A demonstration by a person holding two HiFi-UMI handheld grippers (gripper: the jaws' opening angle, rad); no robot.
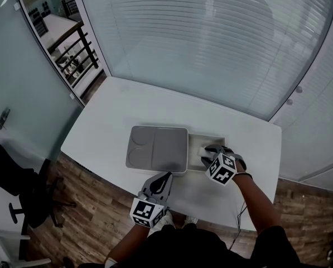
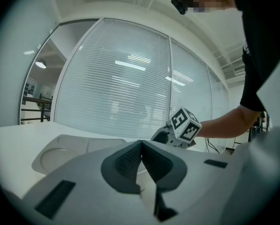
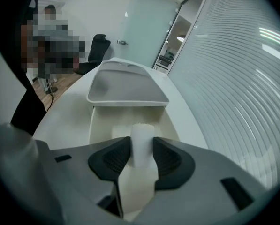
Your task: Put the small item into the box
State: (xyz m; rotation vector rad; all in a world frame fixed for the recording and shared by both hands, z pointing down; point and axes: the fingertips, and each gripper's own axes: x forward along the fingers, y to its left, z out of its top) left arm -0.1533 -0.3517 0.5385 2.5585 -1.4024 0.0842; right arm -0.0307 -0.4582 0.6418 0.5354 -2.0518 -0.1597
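From the head view, my left gripper (image 1: 162,180) hangs over the near edge of the white desk (image 1: 107,121). A grey tray (image 1: 157,148) with two round recesses sits just ahead of it. My right gripper (image 1: 212,151) is over an open white box (image 1: 197,141), which sits against the tray's side, to the left of this gripper. The desk stands on a wood-plank floor (image 1: 88,205), with a wall of white blinds (image 1: 211,38) beyond its far edge. A black office chair (image 1: 15,177) stands well off to my left.

In the left gripper view, my left gripper's jaws are pressed together with nothing between them. The grey tray lies ahead and to their left. My right gripper, with its marker cube, is ahead and to the right, in front of the blinds.

In the right gripper view, the dark pads pinch the small item (image 3: 142,138). It is a plain, matte white cylinder with a flat top, standing upright and rising a little above the pads. It is over the near end of the white box, whose pale inside opens just ahead and below. I can't tell whether its base touches the box floor. The grey tray lies across the box's far end.
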